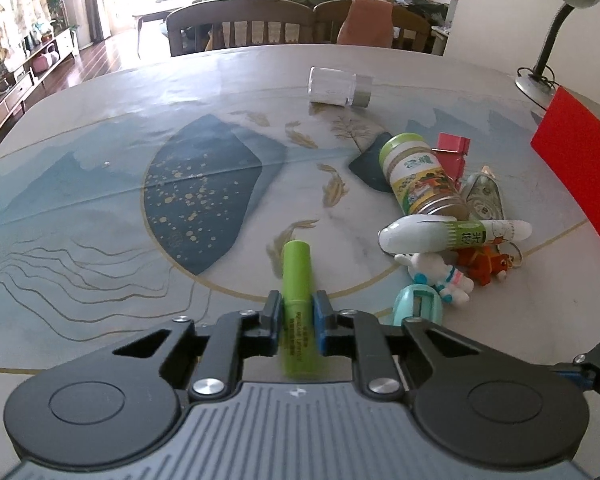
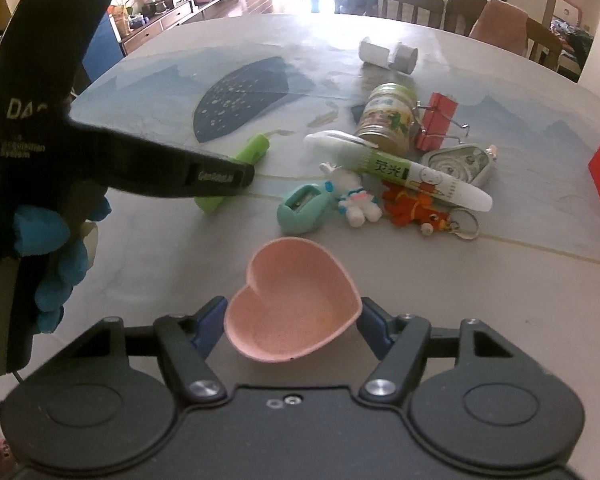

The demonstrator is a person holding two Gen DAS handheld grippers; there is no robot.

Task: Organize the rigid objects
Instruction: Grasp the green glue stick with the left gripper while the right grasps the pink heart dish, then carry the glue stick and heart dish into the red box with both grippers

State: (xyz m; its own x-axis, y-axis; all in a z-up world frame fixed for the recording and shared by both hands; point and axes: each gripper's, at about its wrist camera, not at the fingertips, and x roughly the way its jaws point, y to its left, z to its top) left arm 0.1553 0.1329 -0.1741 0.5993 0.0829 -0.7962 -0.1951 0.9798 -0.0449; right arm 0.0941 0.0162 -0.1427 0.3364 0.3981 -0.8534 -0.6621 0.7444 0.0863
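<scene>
Low in the left wrist frame, your left tongs [image 1: 297, 312] squeeze the green tube [image 1: 296, 300], which lies on the desk [image 1: 100, 200]. Low in the right wrist frame, the pink heart bowl [image 2: 292, 304] sits between your right tongs [image 2: 292, 316], but you cannot tell if they press it. Higher up, right of middle, the teal sharpener [image 2: 304, 208], the white toy [image 2: 356, 196] and the white marker [image 2: 400, 168] lie close together. Behind them the jar [image 2: 388, 116] lies on its side.
</scene>
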